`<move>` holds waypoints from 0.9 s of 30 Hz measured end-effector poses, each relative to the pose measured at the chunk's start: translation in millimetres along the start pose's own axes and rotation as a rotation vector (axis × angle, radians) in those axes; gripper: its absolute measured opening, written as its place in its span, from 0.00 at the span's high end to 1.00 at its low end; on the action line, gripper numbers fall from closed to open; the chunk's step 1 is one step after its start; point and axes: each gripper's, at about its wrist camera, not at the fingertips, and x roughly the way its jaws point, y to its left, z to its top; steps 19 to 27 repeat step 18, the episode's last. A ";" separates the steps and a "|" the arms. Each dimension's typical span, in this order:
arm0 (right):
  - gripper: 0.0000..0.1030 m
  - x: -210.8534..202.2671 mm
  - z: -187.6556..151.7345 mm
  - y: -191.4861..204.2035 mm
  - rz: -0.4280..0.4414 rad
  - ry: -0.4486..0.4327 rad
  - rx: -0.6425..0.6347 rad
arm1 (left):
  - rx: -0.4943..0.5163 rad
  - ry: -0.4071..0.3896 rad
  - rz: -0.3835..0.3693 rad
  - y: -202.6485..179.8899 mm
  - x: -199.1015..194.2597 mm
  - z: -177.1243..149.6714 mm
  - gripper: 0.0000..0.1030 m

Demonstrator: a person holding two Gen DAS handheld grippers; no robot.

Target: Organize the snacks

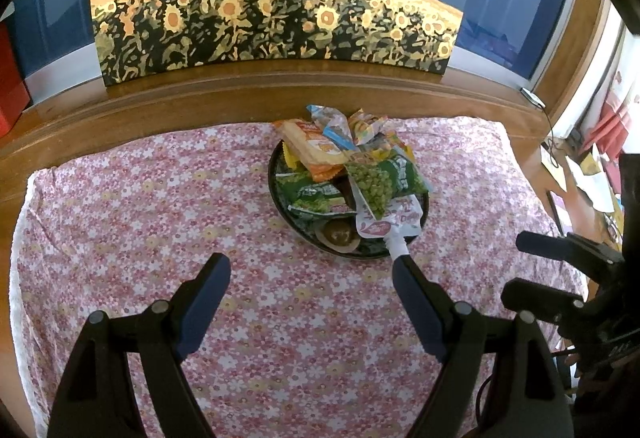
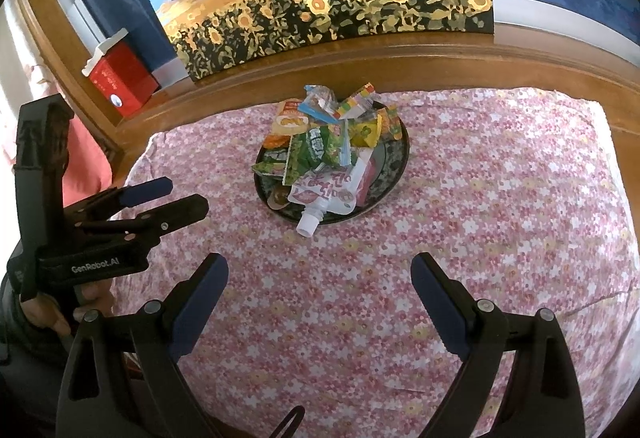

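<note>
The left gripper (image 1: 310,278) hangs over the near part of the floral cloth (image 1: 140,218) that covers the counter, its fingers (image 1: 206,298) spread wide with only patterned fabric between them; the tip of its right-hand finger appears to lie just at the white spout of the pouch, though whether it touches I cannot tell. Moving right, the dark round plate (image 2: 394,154) sits toward the far middle of the cloth, close to the wooden ledge that carries the sunflower painting (image 1: 272,10), and on it the snacks (image 2: 320,134) are heaped: an orange-and-yellow packet and some bright small wrappers at the back, green pea packets (image 1: 376,182) across the middle, a brown round sweet (image 1: 338,236) at the near rim, and the white spouted pouch (image 2: 324,194) at the front, its cap hanging over the plate's edge onto the cloth. Further right, the right gripper (image 2: 320,290) also hovers short of the plate, fingers wide apart and holding nothing. By my reading the gathering is done or nearly so, since no loose snack shows anywhere on the cloth in either view and everything visible rests on the plate. What may be left is small: the pouch overhangs the rim and the pile is loose and uneven, so a nudge inward could finish the job, if more is wanted at all
</note>
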 end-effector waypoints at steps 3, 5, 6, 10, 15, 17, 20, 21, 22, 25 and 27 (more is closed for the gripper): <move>0.08 -0.3 0.4 0.6 0.000 0.000 0.001 | 0.002 -0.002 0.000 0.1 -0.5 0.4 0.16; 0.08 -0.2 0.5 0.3 -0.001 0.002 0.002 | 0.002 -0.002 0.000 -0.4 -0.2 0.6 0.16; 0.08 -0.1 0.2 0.2 -0.002 0.002 0.002 | 0.002 -0.001 0.000 -0.1 0.0 0.4 0.16; 0.08 0.6 -0.8 -0.3 -0.004 0.004 0.004 | 0.001 0.007 0.001 0.2 0.9 0.9 0.16; 0.08 1.2 -2.3 -1.2 -0.006 0.008 0.007 | 0.005 0.004 -0.001 0.6 0.5 0.9 0.16; 0.08 1.9 -2.6 -2.1 -0.006 0.010 0.010 | 0.010 0.004 0.007 -0.1 0.7 0.9 0.16; 0.08 2.3 -2.7 -2.6 -0.006 0.011 0.011 | 0.013 0.006 0.006 -0.5 1.4 1.3 0.16; 0.08 2.3 -2.7 -2.6 -0.006 0.011 0.011 | 0.013 0.006 0.006 -0.5 1.4 1.3 0.16; 0.08 2.3 -2.7 -2.6 -0.006 0.011 0.011 | 0.013 0.006 0.006 -0.5 1.4 1.3 0.16; 0.08 2.3 -2.7 -2.6 -0.006 0.011 0.011 | 0.013 0.006 0.006 -0.5 1.4 1.3 0.16; 0.08 2.3 -2.7 -2.6 -0.006 0.011 0.011 | 0.013 0.006 0.006 -0.5 1.4 1.3 0.16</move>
